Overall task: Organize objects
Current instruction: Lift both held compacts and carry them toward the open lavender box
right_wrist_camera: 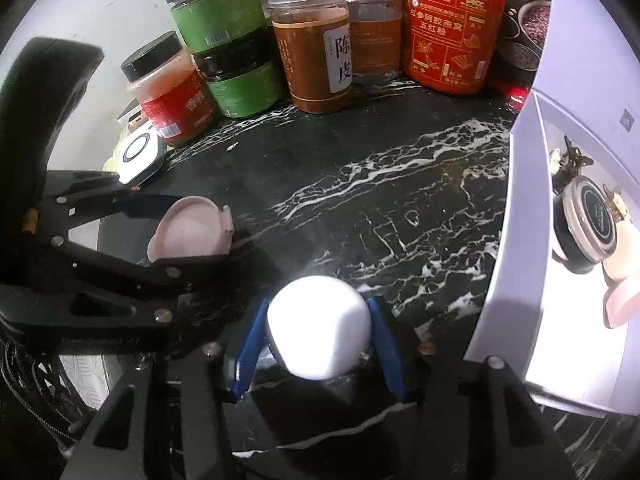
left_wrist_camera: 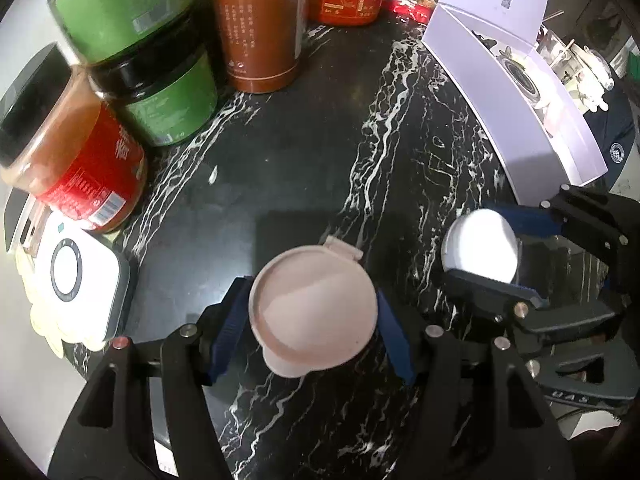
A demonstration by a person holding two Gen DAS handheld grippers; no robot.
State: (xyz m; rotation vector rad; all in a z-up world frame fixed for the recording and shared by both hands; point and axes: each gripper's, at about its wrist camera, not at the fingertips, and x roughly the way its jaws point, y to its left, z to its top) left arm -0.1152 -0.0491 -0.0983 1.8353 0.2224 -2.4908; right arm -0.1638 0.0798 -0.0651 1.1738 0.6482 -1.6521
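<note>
Left of the open white box (right_wrist_camera: 516,208), 2 grippers (left_wrist_camera: 314,316) (right_wrist_camera: 318,334) clench a pink-lidded container (left_wrist_camera: 312,312) and white-capped jar (right_wrist_camera: 318,330); smooth round lids could slip.

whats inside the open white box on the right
The white box holds a round jar with a black lid, lying tilted, and a pale pink item below it. The box wall hides the rest of the inside.

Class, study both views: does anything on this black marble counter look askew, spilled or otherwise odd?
One green-labelled jar sits stacked on another green jar and appears tilted, though the fisheye may exaggerate that. A small pale scrap lies loose on the marble counter. Nothing looks spilled.
</note>
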